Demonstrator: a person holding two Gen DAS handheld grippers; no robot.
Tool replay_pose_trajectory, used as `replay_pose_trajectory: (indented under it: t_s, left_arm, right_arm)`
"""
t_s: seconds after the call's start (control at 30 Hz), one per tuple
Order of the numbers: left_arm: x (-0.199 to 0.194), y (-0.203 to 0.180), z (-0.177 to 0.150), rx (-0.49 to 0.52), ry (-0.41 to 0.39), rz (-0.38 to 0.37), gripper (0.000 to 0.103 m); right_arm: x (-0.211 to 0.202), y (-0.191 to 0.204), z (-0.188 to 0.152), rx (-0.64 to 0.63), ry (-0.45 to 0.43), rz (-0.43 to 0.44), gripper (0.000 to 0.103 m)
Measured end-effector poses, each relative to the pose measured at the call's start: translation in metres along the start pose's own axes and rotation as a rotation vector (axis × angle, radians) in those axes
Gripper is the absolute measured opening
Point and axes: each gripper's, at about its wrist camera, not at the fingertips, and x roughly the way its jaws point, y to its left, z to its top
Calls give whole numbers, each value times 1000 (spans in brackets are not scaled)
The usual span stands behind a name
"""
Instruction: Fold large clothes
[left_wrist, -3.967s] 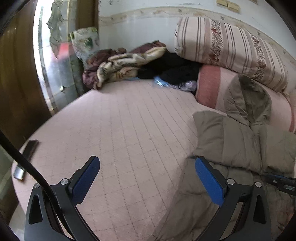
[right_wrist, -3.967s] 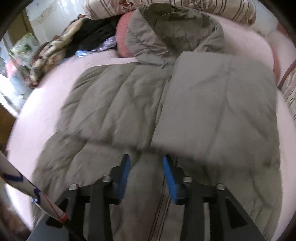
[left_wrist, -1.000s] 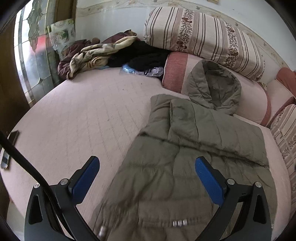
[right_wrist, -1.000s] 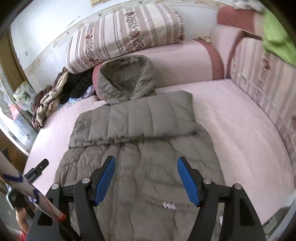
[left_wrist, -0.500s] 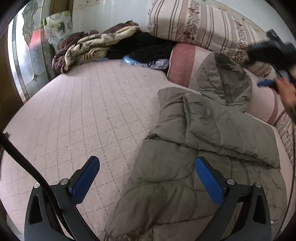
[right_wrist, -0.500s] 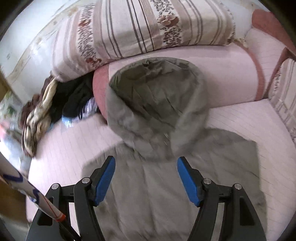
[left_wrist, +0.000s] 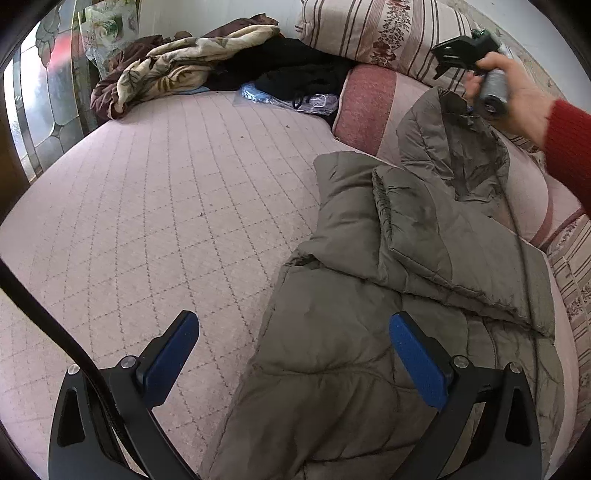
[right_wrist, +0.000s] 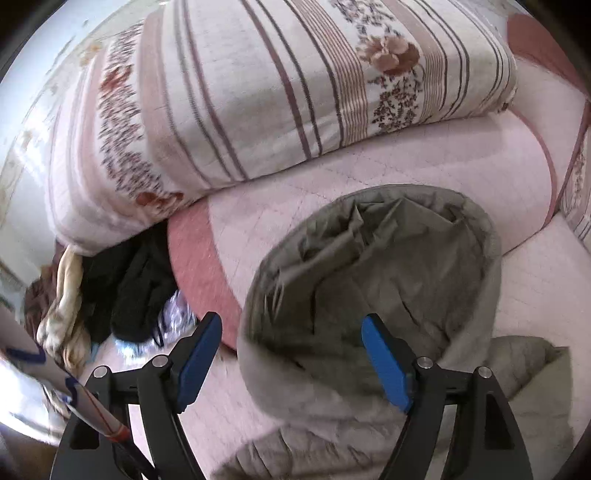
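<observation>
Jacket (left_wrist: 369, 332) lies under our left hand-held gripper (left_wrist: 293, 354), fingers apart; only our right hand-held gripper (right_wrist: 291, 360), also apart, shows the hood (right_wrist: 369, 280) closely.

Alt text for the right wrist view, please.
The open right gripper hovers over the hood of an olive padded coat, which lies against a pink bolster under a striped floral quilt; dark clothes are piled left.

blurred coat hood (right_wrist: 373, 280), seemingly between spread hand-held gripper (right_wrist: 291, 358)
</observation>
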Motion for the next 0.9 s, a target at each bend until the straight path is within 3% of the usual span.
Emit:
replay_pose_trajectory:
  t_s: [0.17,0.2,0.27,0.3,0.6,0.73,0.9]
  left_arm:
    - [0,3,0,-19,0,0,103]
    - [2,3,1,-19,5,4,103]
    - [5,4,1,-24,16,9,103]
    - [6,5,1,-27,21,8,103]
    - [2,14,3,-46,15,29,103]
    - [-2,19,4,-61,13,34,103]
    - [-9,26,5,-76,-7,43,103]
  right_arm:
    - [28,-6,3,55,25,-7,82]
    - [32,-8,2,58,36,-9,77]
    - [36,-13,-3,54,73,25,37]
    - [36,-14,-6,49,102,41,8]
    - [-70,-20,-42,-186,10,-7,6]
    - [-130,-31,-81,-270,9,28,6]
    - [-186,-69,-151,-306,70,85,6]
